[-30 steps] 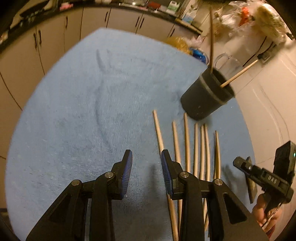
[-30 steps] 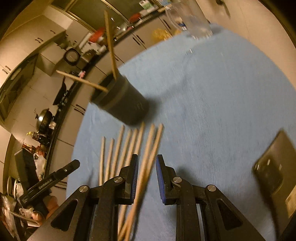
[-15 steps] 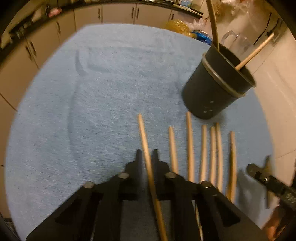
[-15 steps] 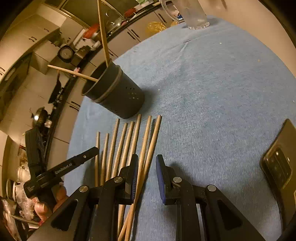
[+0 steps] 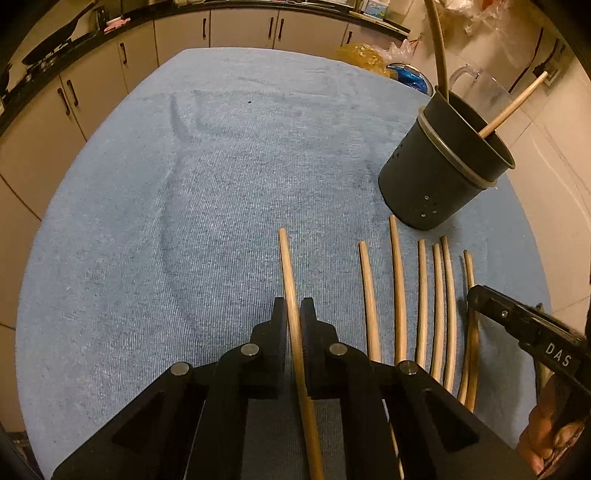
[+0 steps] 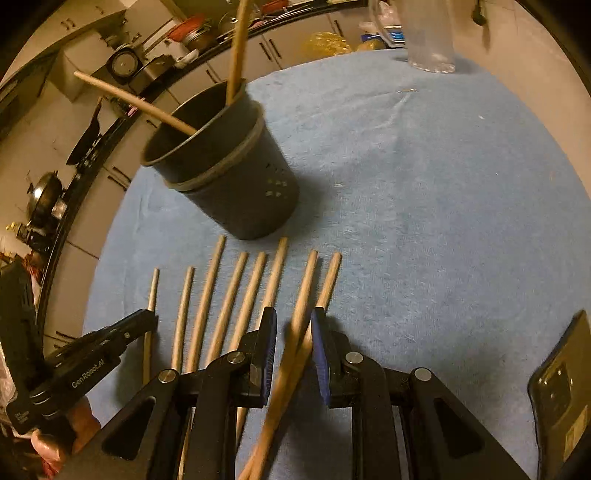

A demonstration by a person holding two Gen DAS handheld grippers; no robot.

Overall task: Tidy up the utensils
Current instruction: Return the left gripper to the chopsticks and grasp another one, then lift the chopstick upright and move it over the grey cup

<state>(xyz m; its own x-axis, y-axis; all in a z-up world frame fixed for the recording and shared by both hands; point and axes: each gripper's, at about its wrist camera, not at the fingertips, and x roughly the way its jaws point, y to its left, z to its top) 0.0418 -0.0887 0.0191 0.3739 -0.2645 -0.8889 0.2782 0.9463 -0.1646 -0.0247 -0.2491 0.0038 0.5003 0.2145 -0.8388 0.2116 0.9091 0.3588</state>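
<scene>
a pale wooden chopstick (image 5: 290, 280) is clamped between the black fingers of the left gripper (image 5: 293, 314), whose jaws are drawn nearly together on it; its far end is seen over the blue towelling cloth (image 5: 192, 206), set apart to the left of the others. six more wooden chopsticks (image 5: 399, 288) are laid side by side on the cloth to its right, their far ends just short of the dark round utensil holder (image 5: 439, 173), which is stood near the cloth's right edge with two chopsticks (image 5: 513, 107) leaned inside it. a wide bare stretch of cloth is left open to the left and ahead of the left gripper, up to the rounded far edge, beyond which pale cabinet doors (image 5: 236, 27) are seen.

in the right wrist view, the right gripper (image 6: 293, 325) is held with its blue-padded jaws a narrow way apart around a pair of chopsticks (image 6: 306, 291); whether the pads are pressed on them cannot be told, as the sticks are blurred. open cloth is left to its right as far as a dark smartphone (image 6: 561, 384) at the near right edge. a clear glass jug (image 6: 428, 33) is stood at the far edge.
</scene>
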